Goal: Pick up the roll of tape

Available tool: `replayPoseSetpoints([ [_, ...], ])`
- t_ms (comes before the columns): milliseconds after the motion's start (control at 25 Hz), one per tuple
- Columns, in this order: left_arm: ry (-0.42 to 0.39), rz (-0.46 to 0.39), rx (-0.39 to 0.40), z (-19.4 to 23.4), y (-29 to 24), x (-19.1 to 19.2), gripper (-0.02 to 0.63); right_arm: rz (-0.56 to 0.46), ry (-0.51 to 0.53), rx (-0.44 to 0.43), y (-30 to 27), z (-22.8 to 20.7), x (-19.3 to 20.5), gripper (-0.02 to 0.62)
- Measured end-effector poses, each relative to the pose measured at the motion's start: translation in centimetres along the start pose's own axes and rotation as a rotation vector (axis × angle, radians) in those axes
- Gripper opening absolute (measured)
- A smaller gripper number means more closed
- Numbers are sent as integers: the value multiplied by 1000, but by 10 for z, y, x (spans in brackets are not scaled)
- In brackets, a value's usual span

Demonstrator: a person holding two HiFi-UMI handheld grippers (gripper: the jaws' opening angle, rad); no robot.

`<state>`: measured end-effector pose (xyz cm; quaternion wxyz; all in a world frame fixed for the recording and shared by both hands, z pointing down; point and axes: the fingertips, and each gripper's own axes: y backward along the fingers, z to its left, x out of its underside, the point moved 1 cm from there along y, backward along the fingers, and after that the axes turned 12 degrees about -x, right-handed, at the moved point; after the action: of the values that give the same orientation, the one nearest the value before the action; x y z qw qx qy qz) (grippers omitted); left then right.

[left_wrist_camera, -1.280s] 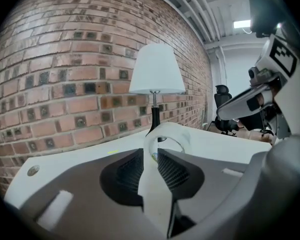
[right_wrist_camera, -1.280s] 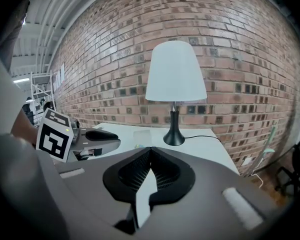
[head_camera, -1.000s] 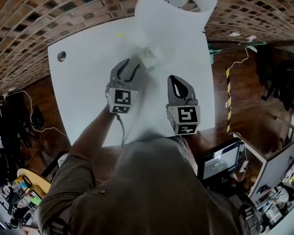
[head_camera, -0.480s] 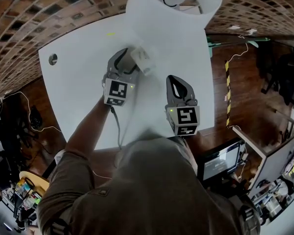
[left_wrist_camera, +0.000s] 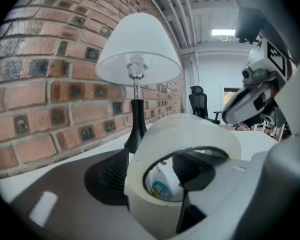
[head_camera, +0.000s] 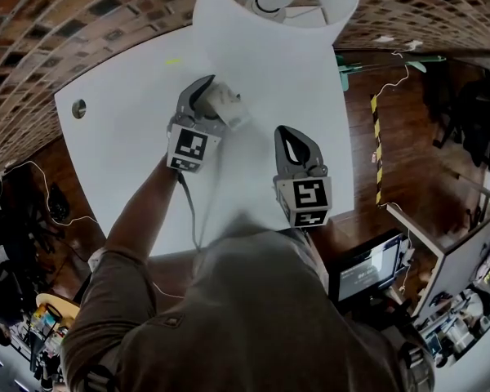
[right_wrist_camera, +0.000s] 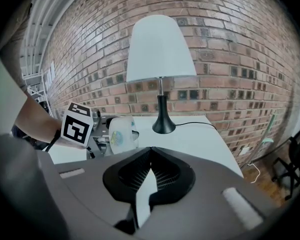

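White table [head_camera: 122, 137], left hand-held gripper [head_camera: 215, 95] just opening, tape roll [left_wrist_camera: 190, 131] between jaws

The roll of tape [left_wrist_camera: 190, 131] looks matt, cream and papery, with a glossy printed label [left_wrist_camera: 162, 190] inside its core. The table [head_camera: 122, 145] top is smooth matt white. The lampshade [right_wrist_camera: 157, 49] is smooth white, the lamp base [right_wrist_camera: 164, 125] glossy black. The far brick wall [right_wrist_camera: 240, 59] is rough.

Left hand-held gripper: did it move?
Yes. The left hand-held gripper slid toward the lamp, jaws just opening, tape between them.
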<state>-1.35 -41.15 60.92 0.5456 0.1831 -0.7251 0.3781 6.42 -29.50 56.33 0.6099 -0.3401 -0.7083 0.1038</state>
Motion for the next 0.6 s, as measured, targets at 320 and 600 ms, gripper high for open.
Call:
replayPoseSetpoints([
  [320, -19, -5, -41, 4, -4, -5, 132, -6, -10, 5, 3, -5, 1, 15],
  [600, -11, 12, -62, 9, -2, -4, 95, -15, -10, 0, 3, -3, -1, 15],
])
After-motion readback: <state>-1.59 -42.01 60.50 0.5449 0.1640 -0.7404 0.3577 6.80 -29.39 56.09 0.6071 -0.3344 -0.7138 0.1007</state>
